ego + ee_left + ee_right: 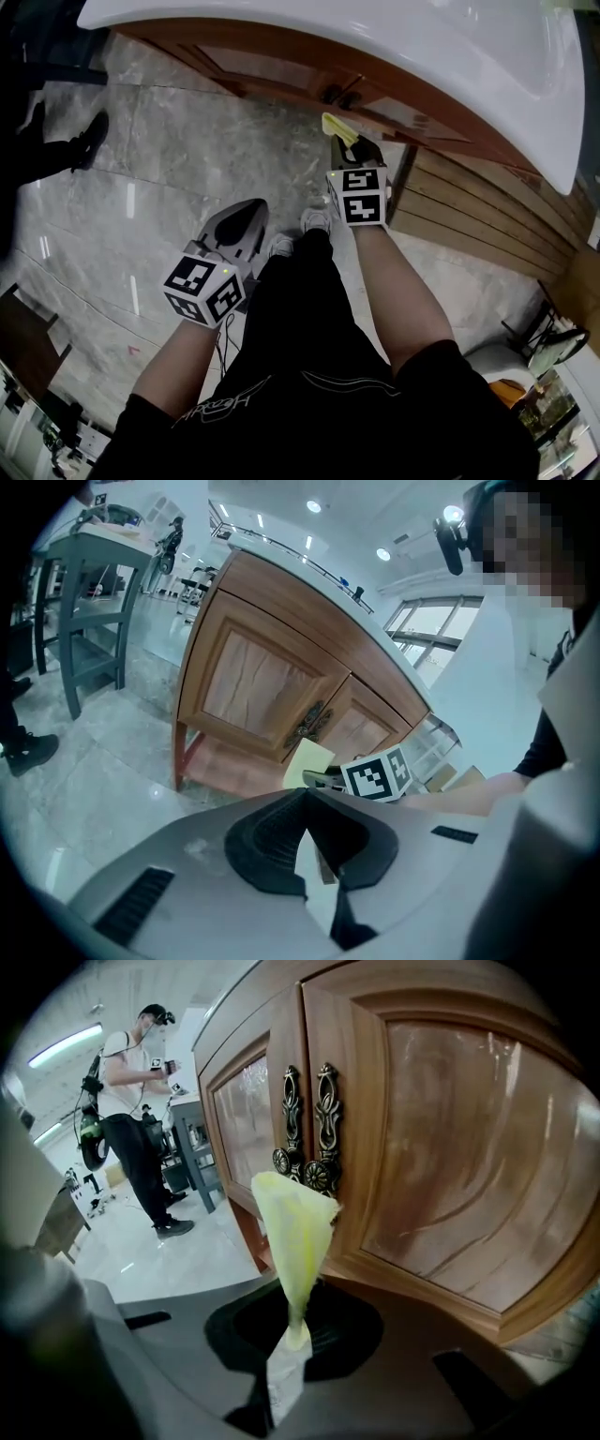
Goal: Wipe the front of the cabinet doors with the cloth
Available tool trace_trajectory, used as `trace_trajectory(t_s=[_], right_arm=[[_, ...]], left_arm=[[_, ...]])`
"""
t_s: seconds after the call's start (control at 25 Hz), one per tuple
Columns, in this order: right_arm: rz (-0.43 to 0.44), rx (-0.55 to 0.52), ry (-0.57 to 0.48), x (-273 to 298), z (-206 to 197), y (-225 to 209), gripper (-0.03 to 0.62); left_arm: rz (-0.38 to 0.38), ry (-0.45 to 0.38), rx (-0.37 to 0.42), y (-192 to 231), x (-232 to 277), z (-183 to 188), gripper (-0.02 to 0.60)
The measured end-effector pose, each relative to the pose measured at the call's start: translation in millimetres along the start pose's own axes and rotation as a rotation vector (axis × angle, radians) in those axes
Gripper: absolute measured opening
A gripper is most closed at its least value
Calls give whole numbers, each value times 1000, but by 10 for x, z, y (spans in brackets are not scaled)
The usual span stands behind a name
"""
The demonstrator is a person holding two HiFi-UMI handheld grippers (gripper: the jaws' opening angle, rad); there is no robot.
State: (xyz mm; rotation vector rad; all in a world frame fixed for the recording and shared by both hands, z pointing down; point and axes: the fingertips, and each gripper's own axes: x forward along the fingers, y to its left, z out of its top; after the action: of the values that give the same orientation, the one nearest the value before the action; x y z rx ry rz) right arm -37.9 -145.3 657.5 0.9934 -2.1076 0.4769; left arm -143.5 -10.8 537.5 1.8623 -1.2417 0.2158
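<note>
Right hand-held gripper (pixel 349 148) clamped, left (pixel 242 217) (lower) — closed

Open hall, studio-like — marble floor (pixel 169 187), freestanding wooden cabinet (pixel 262 682), grey table (pixel 94 546), ceiling spotlights (pixel 313 506), another person (pixel 131 1119).

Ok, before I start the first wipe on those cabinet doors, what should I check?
1. Cloth gripped: ok. The right gripper is shut on its lower end.
2. Cloth touching the door front: cannot tell. Its top edge overlaps the handles in the right gripper view.
3. Cabinet doors closed: ok. Both sit shut, with the handles side by side.
4. Left gripper out of the way: ok. It is shut, empty and back from the cabinet.
5. Bystander clear: ok. The person stands off to the side, away from the doors.
</note>
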Motion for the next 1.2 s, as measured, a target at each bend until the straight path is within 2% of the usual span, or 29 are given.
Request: trace_trajectory(t_s=[0.2, 0.76, 1.2], right_arm=[[0, -19, 14, 127, 16, -65, 40], [-54, 64, 1, 166, -78, -390, 40], [-164, 175, -37, -183, -340, -1038, 40]], left_arm=[[12, -4, -17, 18, 29, -1, 6], [-17, 42, 6, -101, 272, -47, 6], [-98, 114, 59, -482, 615, -162, 6]])
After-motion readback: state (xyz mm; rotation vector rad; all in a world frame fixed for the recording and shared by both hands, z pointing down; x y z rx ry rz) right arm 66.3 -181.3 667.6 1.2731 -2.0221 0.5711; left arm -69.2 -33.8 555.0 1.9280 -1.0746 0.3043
